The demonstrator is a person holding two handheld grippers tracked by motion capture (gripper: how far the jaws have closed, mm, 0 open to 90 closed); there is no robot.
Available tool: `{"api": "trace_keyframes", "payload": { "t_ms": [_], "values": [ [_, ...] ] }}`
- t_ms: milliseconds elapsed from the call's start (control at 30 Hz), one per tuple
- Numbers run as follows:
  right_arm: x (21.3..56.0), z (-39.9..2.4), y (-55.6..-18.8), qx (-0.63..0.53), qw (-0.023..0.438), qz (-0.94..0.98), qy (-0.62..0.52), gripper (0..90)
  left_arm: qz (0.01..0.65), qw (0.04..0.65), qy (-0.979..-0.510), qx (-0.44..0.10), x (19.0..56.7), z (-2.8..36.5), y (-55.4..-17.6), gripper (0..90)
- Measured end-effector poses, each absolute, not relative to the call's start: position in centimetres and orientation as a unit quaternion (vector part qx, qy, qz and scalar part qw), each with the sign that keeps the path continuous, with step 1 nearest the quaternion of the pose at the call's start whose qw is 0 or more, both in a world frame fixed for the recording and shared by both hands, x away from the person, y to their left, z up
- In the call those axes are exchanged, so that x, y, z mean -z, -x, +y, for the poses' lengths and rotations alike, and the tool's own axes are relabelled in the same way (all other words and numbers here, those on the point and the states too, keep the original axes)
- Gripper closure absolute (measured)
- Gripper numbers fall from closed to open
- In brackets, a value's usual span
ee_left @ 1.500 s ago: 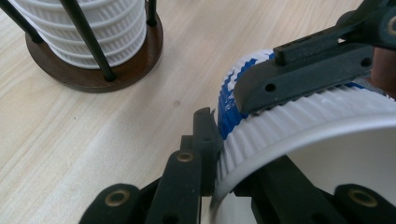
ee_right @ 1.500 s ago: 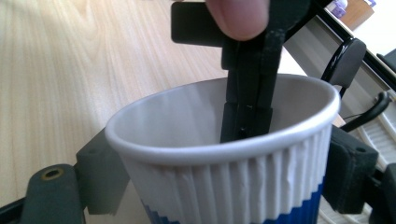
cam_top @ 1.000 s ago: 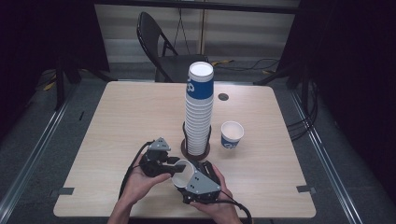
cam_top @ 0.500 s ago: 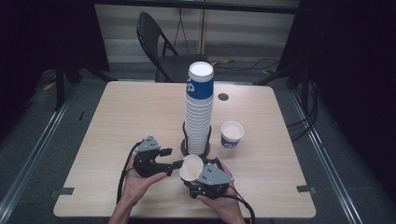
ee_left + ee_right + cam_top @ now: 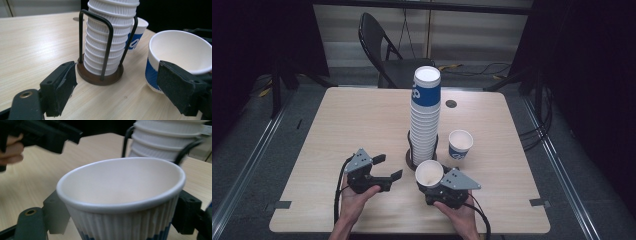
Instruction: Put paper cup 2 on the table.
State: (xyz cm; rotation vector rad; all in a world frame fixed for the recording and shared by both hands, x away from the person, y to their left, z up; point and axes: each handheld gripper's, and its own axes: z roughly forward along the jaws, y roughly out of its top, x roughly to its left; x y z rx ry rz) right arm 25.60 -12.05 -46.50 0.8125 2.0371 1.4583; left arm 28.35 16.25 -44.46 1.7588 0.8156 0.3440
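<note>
A tall stack of white-and-blue paper cups [image 5: 425,112] stands in a black wire holder [image 5: 100,75] at the table's middle. Just in front of it my right gripper [image 5: 431,180] is shut on a single empty cup [image 5: 429,173], tilted with its mouth up and towards the left. In the right gripper view the cup [image 5: 122,192] sits between the jaws of my right gripper [image 5: 122,222]. My left gripper [image 5: 387,167] is open to the cup's left, with nothing in it. In the left gripper view the open left gripper [image 5: 117,87] points at the holder, and the held cup [image 5: 180,52] is beside its right jaw.
Another single cup [image 5: 460,144] stands upright on the table [image 5: 337,125] right of the stack. A small dark disc [image 5: 451,104] lies near the far edge. A black folding chair [image 5: 387,50] stands beyond the table. Cables trail from both grippers towards the near edge.
My right gripper has carried the cup to the right, closer to the holder's base. My left gripper has drawn back to the left, away from the cup, with its jaws open.
</note>
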Motion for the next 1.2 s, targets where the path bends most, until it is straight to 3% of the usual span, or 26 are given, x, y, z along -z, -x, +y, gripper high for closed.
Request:
{"api": "trace_keyframes", "payload": {
  "t_ms": [667,1200],
  "values": [
    [45.9,-18.4,-26.3,-0.527,0.294,0.691,-0.398,18.2,0.381,0.553,-0.704,-0.230,48.5,18.5,-27.7,15.5],
    [46.3,-22.6,-28.7,-0.506,0.331,0.640,-0.474,18.2,0.376,0.562,-0.693,-0.250,49.5,18.3,-26.9,15.7]
  ]
}}
